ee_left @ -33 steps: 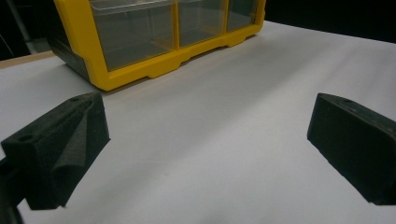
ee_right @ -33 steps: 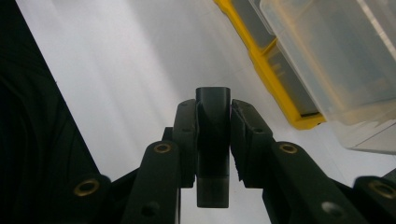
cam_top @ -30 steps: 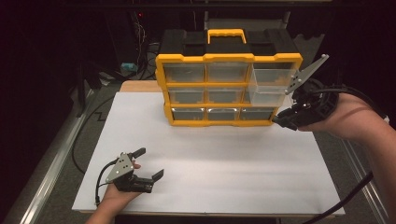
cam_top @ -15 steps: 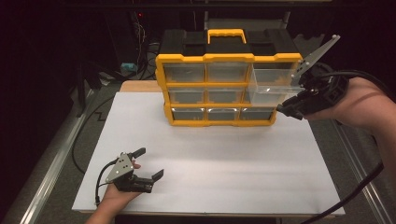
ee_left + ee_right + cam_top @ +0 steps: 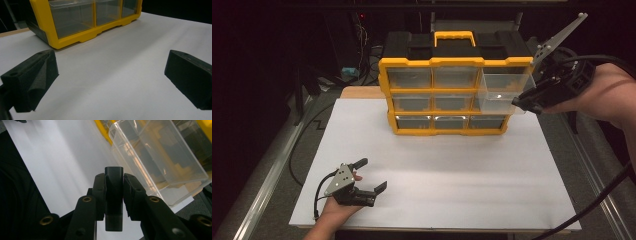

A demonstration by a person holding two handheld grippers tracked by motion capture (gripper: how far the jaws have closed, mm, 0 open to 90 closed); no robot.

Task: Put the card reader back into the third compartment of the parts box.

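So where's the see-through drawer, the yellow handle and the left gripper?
clear drawer [image 5: 502, 92], high view, its front wall.
yellow handle [image 5: 455, 36], high view, top bar.
left gripper [image 5: 371, 176], high view, between its open jaws.

surface: white table | on it: yellow drawer organizer

Black left gripper, black right gripper – grey triangular plates, brass-coloured screws, trailing black cables; arms apparently bare.
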